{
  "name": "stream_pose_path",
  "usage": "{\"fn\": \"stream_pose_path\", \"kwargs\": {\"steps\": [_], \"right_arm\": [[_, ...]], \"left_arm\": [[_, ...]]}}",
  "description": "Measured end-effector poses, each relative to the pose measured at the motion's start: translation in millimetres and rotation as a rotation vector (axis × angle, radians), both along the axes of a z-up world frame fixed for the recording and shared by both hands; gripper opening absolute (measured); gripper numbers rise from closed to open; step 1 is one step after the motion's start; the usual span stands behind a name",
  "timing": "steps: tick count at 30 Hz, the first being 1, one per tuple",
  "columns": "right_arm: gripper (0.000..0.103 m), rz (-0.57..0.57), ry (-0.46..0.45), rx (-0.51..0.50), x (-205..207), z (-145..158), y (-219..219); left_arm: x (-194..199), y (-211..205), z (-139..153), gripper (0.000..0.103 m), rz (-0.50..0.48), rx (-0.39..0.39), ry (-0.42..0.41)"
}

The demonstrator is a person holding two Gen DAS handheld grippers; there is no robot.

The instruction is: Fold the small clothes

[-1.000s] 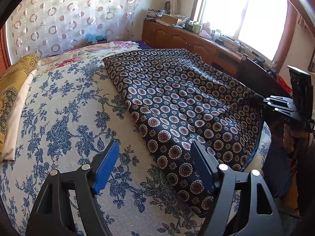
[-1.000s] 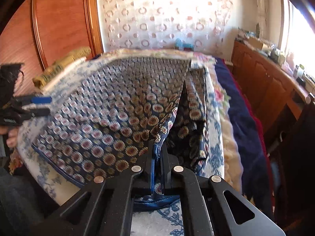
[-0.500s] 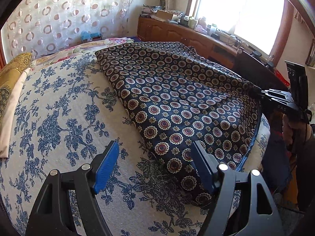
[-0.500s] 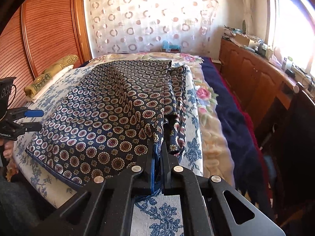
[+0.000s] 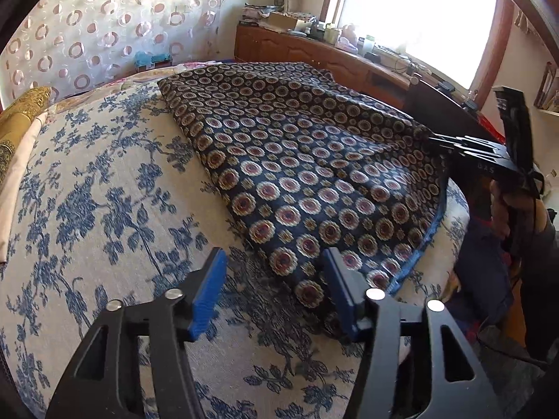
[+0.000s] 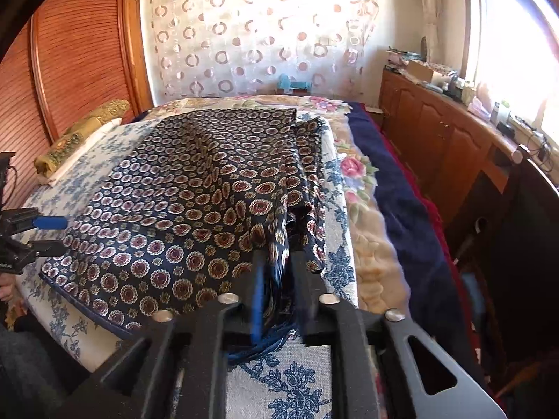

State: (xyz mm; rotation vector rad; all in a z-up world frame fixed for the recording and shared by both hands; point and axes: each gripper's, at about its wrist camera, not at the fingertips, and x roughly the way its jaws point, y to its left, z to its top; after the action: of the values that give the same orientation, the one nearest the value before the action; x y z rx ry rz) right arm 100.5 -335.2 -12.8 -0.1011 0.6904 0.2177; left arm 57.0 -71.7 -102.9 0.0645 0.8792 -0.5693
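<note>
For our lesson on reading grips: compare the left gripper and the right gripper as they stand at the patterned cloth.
The left gripper has just been closing, its jaws wide around the cloth's near left corner without pressing it; the right gripper has just been opening, its jaws narrower, with a bunched fold between them. The left gripper looks sharp; the right gripper's pads look blurred. Both have black frames and blue pads and point down at the bed.

1. Blue-floral bedspread [image 5: 104, 209] spread over bed.
2. Gold pillow [image 6: 84, 129] laid at headboard side.
3. Circle-print curtain [image 6: 262, 35] hung behind.
4. Wooden cabinet [image 6: 436, 132] cluttered under window [image 5: 419, 17].
</note>
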Motion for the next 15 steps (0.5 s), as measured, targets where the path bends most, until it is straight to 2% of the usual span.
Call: {"fn": "stream_pose_path", "kwargs": {"steps": [2,4,5,8,10,12,15], "right_arm": [[0.036,-0.008,0.000,-0.001,0.0,0.1,0.3],[0.037,-0.005,-0.003,0.008,-1.7,2.0,0.9],[0.039,-0.005,-0.008,0.009,-2.9,3.4,1.6],[0.047,-0.003,-0.028,0.013,-7.6,9.7,4.2],[0.049,-0.007,-0.046,0.011,-11.3,14.3,6.9],[0.060,0.000,-0.062,0.011,-16.1,17.8,11.1],[0.062,0.036,-0.079,0.022,-26.8,21.8,20.7]], "left_arm": [[-3.4,-1.2,-1.3,0.045,-0.012,-0.005,0.010],[-8.6,-2.3,-1.7,0.043,-0.020,-0.003,0.007],[-10.1,-2.8,-1.5,0.037,-0.022,0.000,0.006],[-14.5,-5.5,-1.2,0.008,-0.042,-0.007,0.014],[-15.6,-5.6,2.8,0.005,-0.040,-0.020,0.007],[-13.8,-2.2,12.2,0.004,-0.037,-0.070,0.001],[-13.2,-0.1,31.7,0.004,-0.044,-0.115,-0.030]]}}
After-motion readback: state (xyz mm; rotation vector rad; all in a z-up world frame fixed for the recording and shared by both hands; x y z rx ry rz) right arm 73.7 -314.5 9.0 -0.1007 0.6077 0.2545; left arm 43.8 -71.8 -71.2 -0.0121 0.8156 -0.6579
